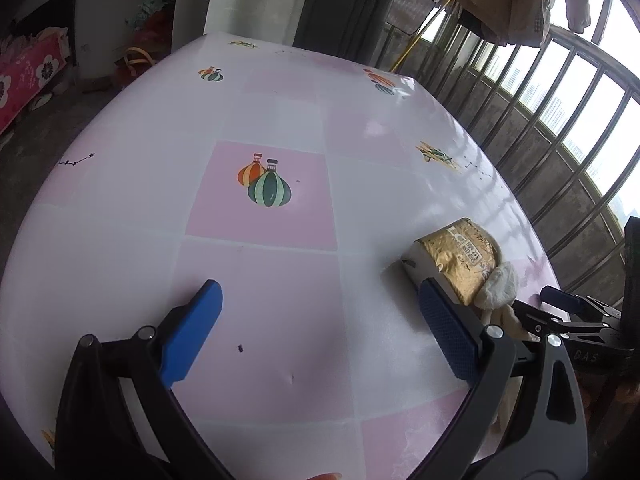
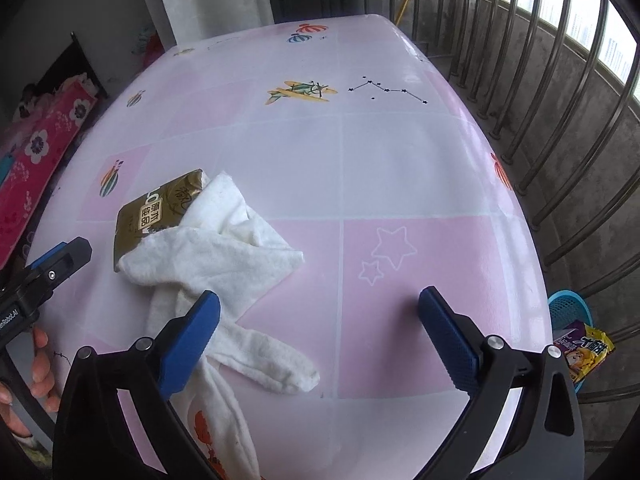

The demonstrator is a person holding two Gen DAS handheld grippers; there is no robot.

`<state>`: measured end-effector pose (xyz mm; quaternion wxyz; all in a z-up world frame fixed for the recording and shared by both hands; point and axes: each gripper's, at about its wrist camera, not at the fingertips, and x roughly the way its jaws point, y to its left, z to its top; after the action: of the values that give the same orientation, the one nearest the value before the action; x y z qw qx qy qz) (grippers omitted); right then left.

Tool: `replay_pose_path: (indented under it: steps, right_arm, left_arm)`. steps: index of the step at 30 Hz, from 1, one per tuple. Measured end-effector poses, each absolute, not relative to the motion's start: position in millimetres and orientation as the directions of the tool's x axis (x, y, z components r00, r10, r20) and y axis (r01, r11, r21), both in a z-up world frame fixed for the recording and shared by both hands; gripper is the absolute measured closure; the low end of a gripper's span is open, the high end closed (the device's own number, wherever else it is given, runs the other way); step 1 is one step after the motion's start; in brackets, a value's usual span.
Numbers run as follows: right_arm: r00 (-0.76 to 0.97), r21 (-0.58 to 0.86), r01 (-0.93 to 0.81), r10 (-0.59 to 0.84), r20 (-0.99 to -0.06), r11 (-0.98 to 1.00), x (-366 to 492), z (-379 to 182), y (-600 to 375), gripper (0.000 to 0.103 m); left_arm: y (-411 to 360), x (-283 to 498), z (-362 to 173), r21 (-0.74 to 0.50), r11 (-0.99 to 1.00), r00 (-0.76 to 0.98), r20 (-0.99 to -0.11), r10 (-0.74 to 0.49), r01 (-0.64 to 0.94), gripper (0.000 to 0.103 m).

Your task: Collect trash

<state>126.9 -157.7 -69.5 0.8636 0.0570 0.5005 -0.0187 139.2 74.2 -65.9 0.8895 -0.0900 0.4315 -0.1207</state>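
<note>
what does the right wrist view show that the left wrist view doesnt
Only the right wrist view shows the blue basket beside the table, with a yellow snack packet at it, the spread white cloth's long strips, the star outlines, and a hand holding the left gripper.

Only the left wrist view shows the left gripper open over bare tablecloth, and the pair of printed balloons on a pink square.

Both show the gold packet partly under the white cloth, the pink table and the railing. The right gripper is open, empty.
</note>
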Motion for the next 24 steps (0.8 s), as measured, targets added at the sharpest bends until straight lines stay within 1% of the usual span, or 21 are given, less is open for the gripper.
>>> replay_pose_path:
  steps: [4,15,19,24]
  right_arm:
    - [0.506,0.075,0.089,0.019,-0.862,0.993,127,-70,-156,0.006]
    - [0.528,0.088,0.076,0.035,-0.849,0.993,123,-72,-159,0.006]
    - [0.525,0.077,0.069,0.029,-0.851,0.995,124,-72,-159,0.006]
    - [0.531,0.076,0.067,0.029,-0.847,0.995,125,-72,-159,0.006]
  left_arm:
    - [74,138,-66,-0.255,0.96,0.603,-0.749,-0.273,0.118,0.009]
    - [79,135,-66,-0.288,0.952,0.611,-0.737,-0.289,0.103,0.009]
    - [84,135,-65,-0.327,0.941,0.621,-0.721,-0.308,0.088,0.009]
    - [83,135,-66,-0.323,0.942,0.621,-0.721,-0.309,0.093,0.009]
